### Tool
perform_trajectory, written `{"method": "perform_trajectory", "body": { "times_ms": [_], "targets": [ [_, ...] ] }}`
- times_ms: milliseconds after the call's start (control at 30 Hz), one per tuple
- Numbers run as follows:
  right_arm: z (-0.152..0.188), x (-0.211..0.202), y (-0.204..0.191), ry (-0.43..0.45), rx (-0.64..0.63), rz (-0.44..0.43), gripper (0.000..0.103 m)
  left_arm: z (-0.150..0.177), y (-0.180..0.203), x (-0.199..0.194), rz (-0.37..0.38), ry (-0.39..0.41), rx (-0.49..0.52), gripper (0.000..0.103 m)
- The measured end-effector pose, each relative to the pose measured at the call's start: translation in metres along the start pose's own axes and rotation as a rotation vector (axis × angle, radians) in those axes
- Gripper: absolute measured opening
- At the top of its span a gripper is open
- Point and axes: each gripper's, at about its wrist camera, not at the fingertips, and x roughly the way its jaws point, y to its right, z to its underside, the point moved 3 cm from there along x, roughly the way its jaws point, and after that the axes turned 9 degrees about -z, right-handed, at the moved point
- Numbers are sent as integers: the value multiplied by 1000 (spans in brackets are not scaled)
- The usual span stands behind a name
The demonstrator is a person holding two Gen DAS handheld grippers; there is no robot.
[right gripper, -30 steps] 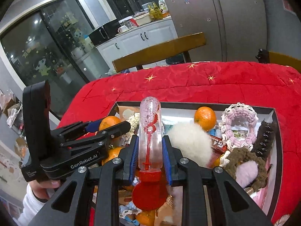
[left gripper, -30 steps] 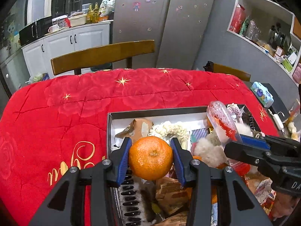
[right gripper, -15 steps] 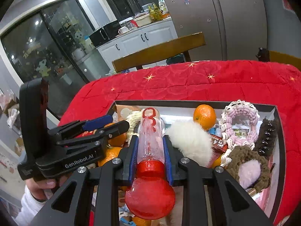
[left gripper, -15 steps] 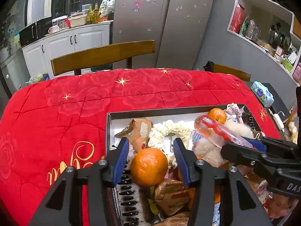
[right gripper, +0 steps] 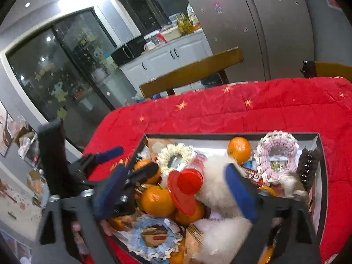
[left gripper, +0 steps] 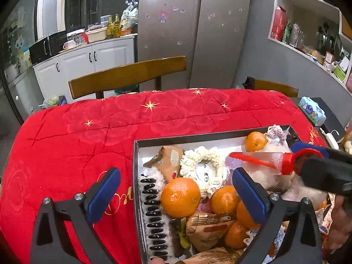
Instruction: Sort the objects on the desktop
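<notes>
My left gripper (left gripper: 176,189) has just sprung wide open, its blue pads (left gripper: 104,191) far apart and gripping nothing. The orange (left gripper: 180,197) it held a second ago now lies loose below and between the jaws, inside the dark box (left gripper: 137,176), resting beside a black comb-like clip (left gripper: 154,220) and other oranges. My right gripper (right gripper: 176,193) has likewise just opened to its full spread and holds nothing. The clear bottle with the red cap (right gripper: 187,182), clamped upright between its pads a second ago, now lies tipped over on the white fluffy toy (right gripper: 216,184) between the open jaws; the right wrist view is blurred, so I cannot tell whether a pad still touches it. From the left wrist view the bottle lies nearly level across the pile, its cap at the right gripper's tip.

Further back in the box sit a cream crochet ring (left gripper: 203,165), a pink crochet ring (right gripper: 278,154) and a lone orange (right gripper: 239,149) near the far wall. The box rests on a red quilt with gold stars (left gripper: 88,132). Beyond the table stand a wooden chair (left gripper: 127,74) and a steel fridge (left gripper: 193,33).
</notes>
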Motion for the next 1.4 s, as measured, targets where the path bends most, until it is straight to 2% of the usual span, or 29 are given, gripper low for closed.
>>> {"method": "perform_trajectory", "body": {
  "times_ms": [333,433,500,567,733,833,900,1033,1133,1233,1400],
  "targets": [
    [-11,-26,-7,63,41,-41,103,-6,-3,-25,-8,53,-16,102],
    [-13,-47,-19,99,26,-98,103,-10,-1,-47,-7,86,-29,102],
    [-14,-60,-28,111,11,-148,103,-11,2,-64,15,100,-43,102],
    [-13,-79,-38,136,2,-162,103,-10,8,-82,41,126,-39,103],
    [-4,-136,-60,233,-39,-155,103,-2,28,-137,85,208,4,103],
    [7,-168,-73,300,-80,-108,103,3,41,-168,105,228,38,103],
    [18,-186,-81,333,-131,-56,103,8,48,-190,105,272,53,103],
    [38,-203,-85,300,-181,3,103,20,57,-223,96,304,64,103],
    [50,-210,-85,241,-181,-7,103,32,64,-238,104,316,63,103],
    [64,-225,-81,283,-171,-27,103,47,72,-250,91,334,76,103],
    [90,-232,-76,276,-226,42,103,73,84,-249,94,304,97,103]
  ]
}}
